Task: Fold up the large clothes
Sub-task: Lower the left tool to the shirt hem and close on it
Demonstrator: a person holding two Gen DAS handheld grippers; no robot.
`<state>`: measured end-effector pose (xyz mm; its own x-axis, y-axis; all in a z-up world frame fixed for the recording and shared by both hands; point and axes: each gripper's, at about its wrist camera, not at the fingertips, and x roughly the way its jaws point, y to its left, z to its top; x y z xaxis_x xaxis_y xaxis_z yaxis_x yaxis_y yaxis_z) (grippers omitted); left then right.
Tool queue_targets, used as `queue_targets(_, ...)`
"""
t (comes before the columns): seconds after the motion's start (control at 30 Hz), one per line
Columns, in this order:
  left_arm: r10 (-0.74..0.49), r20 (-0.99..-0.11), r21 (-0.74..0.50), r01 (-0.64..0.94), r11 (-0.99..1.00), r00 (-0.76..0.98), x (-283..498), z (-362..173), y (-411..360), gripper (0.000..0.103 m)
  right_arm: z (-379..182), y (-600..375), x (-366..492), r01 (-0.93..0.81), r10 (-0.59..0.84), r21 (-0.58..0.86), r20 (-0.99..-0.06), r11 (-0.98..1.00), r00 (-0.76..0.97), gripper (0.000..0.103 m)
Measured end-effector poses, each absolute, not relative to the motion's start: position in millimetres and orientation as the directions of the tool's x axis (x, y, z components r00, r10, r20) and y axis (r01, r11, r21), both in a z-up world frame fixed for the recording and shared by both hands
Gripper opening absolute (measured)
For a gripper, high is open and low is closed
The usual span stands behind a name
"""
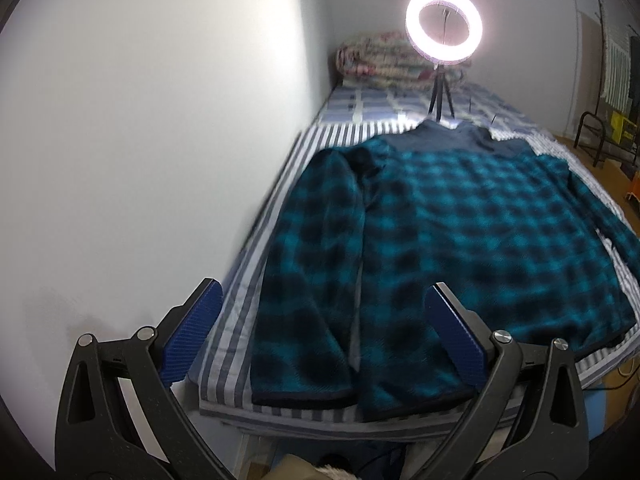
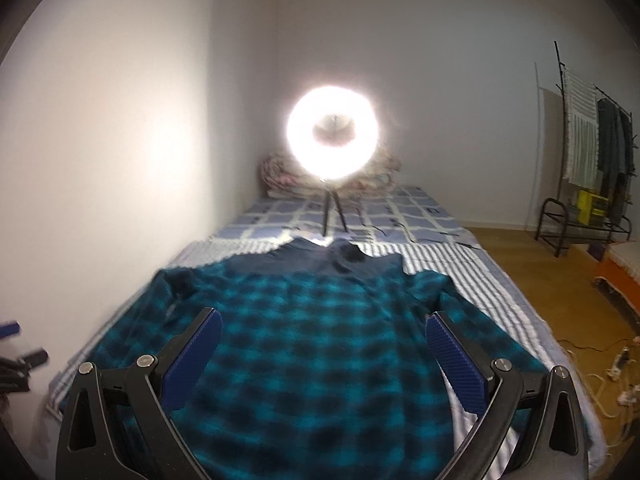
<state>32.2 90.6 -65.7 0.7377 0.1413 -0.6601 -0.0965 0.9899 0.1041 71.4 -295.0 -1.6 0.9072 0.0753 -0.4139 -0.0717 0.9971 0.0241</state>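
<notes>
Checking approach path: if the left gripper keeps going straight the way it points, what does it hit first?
Probably the teal plaid shirt spread on the bed: the open left gripper points at its near sleeve. Depth is unclear, so take this as a guess.

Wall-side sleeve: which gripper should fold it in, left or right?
Left. The left gripper hangs open right over the wall-side sleeve; the right gripper, also open, sits over the shirt's middle.

fuzzy fleece shirt point(image 1: 460, 216), ribbed plastic pads point(image 1: 192, 340)
</notes>
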Motion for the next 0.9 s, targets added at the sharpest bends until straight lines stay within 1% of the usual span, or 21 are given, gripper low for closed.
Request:
queue_targets(0.03, 0.152, -0.678, 0.107, -0.108, 0.988, 0.719, 34, -75, 97, 0.095, -4, -293, 75, -0.085, 0.088, 0.027, -0.409, 0.996, 0.908, 0.103)
queue_targets(0.07, 0.154, -0.691, 0.104, -0.113, 0.988, 0.706, 34, -82, 101, 0.092, -7, -291, 79, -0.093, 0.093, 0.022, -0.419, 0.995, 0.903, 0.103)
queue_targets(0.13, 0.117, -0.744, 0.051, -0.119, 0.992, 0.658, 35, -99, 115, 0.082, -13, -287, 85, -0.109, 0.101, 0.007, -0.452, 0.994, 0.887, 0.103)
queue_targets(0.23, 0.054, -0.793, -0.043, -0.144, 0.989, 0.607, 35, -118, 135, 0.075, -26, -284, 96, -0.143, 0.124, 0.002, -0.509, 0.990, 0.852, 0.102)
queue_targets(0.33, 0.042, -0.820, -0.079, -0.187, 0.979, 0.571, 35, -134, 150, 0.075, -38, -285, 100, -0.163, 0.140, 0.009, -0.560, 0.987, 0.817, 0.101)
queue_targets(0.47, 0.009, -0.850, -0.135, -0.236, 0.962, 0.526, 36, -152, 166, 0.073, -48, -284, 104, -0.180, 0.170, 0.043, -0.597, 0.983, 0.784, 0.100)
queue_targets(0.53, -0.010, -0.865, -0.161, -0.259, 0.952, 0.502, 42, -162, 171, 0.068, -50, -281, 103, -0.192, 0.176, 0.039, -0.602, 0.981, 0.779, 0.100)
queue_targets(0.8, -0.020, -0.898, -0.178, -0.323, 0.929, 0.439, 57, -190, 189, 0.067, -53, -269, 105, -0.228, 0.186, 0.008, -0.603, 0.974, 0.776, 0.100)
queue_targets(0.87, -0.006, -0.903, -0.161, -0.327, 0.931, 0.430, 60, -194, 188, 0.063, -52, -268, 104, -0.231, 0.188, 0.006, -0.601, 0.973, 0.777, 0.100)
queue_targets(0.9, 0.002, -0.905, -0.151, -0.324, 0.934, 0.426, 61, -195, 188, 0.059, -52, -268, 104, -0.231, 0.188, 0.006, -0.600, 0.973, 0.778, 0.100)
